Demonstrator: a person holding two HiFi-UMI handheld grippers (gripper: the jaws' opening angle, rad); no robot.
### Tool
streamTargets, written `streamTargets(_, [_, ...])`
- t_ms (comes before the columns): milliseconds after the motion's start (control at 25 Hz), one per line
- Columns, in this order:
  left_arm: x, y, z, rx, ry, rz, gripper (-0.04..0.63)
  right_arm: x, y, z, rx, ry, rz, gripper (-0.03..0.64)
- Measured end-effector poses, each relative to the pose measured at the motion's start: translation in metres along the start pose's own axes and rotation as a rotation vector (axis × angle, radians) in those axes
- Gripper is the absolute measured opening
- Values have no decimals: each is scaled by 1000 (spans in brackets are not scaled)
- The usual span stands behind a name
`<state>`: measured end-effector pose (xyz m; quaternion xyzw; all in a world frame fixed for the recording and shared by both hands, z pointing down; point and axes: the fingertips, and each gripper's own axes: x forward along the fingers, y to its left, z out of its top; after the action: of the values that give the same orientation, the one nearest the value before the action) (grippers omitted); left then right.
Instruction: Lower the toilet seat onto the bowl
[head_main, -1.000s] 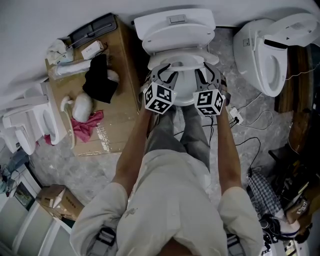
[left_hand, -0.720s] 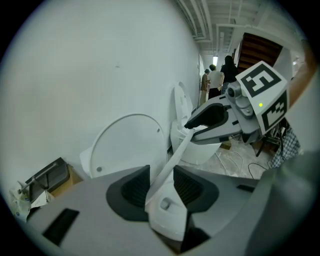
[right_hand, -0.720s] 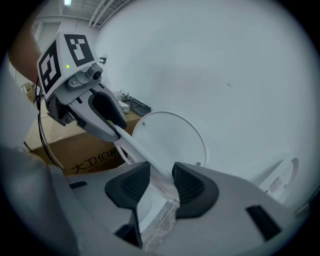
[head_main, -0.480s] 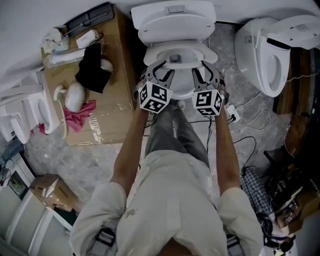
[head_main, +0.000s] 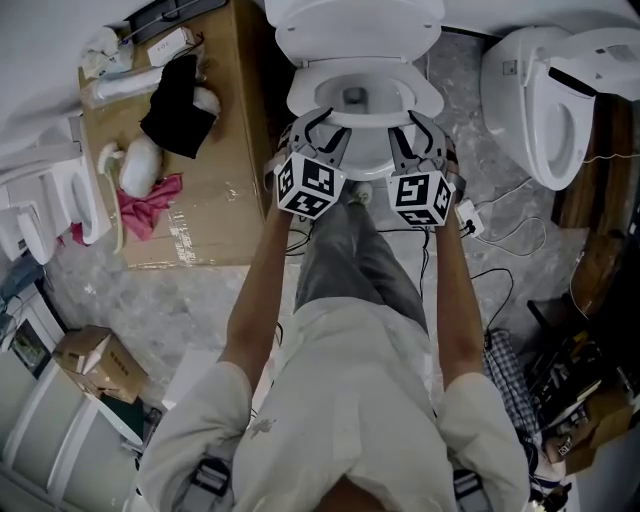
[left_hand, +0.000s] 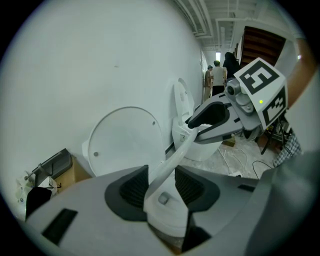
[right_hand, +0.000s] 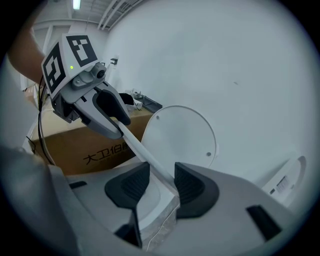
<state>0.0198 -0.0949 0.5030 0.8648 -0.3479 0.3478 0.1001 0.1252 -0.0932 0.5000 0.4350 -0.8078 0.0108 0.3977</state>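
A white toilet stands at the top of the head view, its lid (head_main: 355, 25) upright against the tank. The toilet seat (head_main: 428, 95) is tilted partway down over the bowl. My left gripper (head_main: 322, 132) grips the seat's front rim at the left and my right gripper (head_main: 412, 130) grips it at the right. In the left gripper view the seat rim (left_hand: 175, 160) runs edge-on between the pads of my left gripper (left_hand: 160, 182), whose jaws have just been opening. The right gripper view shows the rim (right_hand: 145, 152) between the pads of my right gripper (right_hand: 157, 182), lid (right_hand: 182, 140) behind.
A cardboard box (head_main: 215, 150) beside the toilet's left carries a black cloth (head_main: 175, 95) and a pink cloth (head_main: 145, 195). A second toilet (head_main: 550, 90) stands at the right. Cables (head_main: 500, 270) lie on the floor. People (left_hand: 217, 77) stand far off down the corridor.
Both grippers have brought the seat's front rim away from the lid and downward. The bowl's opening now shows behind them. The toilet sits higher in the head view.
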Motion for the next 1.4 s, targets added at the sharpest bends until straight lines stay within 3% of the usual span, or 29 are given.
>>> streamTargets(1400, [-4, -64, -71, 59, 85, -16, 190, -19, 67, -68, -2, 56, 61, 184])
